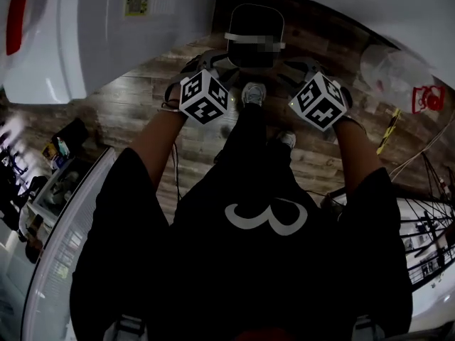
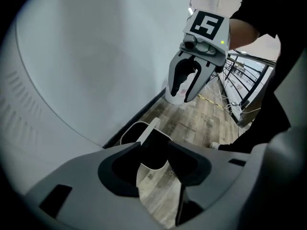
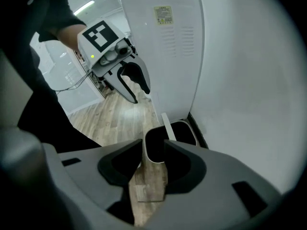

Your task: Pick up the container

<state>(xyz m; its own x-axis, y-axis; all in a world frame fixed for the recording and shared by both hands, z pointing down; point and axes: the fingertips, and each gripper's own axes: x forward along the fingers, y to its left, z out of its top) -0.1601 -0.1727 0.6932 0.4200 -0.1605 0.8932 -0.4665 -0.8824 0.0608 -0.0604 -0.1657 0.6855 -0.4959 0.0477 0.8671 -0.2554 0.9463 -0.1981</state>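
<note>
two tools are in play: your left hand-held gripper (image 2: 154,151) and your right hand-held gripper (image 3: 154,145). in the head view they sit side by side in the upper middle of the frame, each carrying a marker cube (image 1: 204,96), above the wood floor (image 1: 142,101).

the container (image 1: 256,18) is at the top centre of that frame. it is a dark bin with rounded corners and a pale rim, standing on the floor just beyond and between the two tools. its far side is up against the foot of the white wall (image 3: 249,90), and the tall white unit (image 3: 163,66) with a yellow label (image 3: 164,14) stands just beside it.

your left hand-held gripper has its jaws apart. in the left gripper view the container shows through the gap in the lower middle of the frame, and neither dark pad presses on it. a pale strip (image 2: 147,131) rises along one edge of its opening.

your right hand-held gripper is parted in the same way. in the right gripper view the bin's open mouth sits in the gap at the lower centre, clear of both pads, so this tool holds nothing either.

each tool also shows in the upper part of the other's view, jaws pointing down toward the floor. your shoes (image 1: 252,93) are on the boards just below the container in the head view, between the two cubes.
</note>
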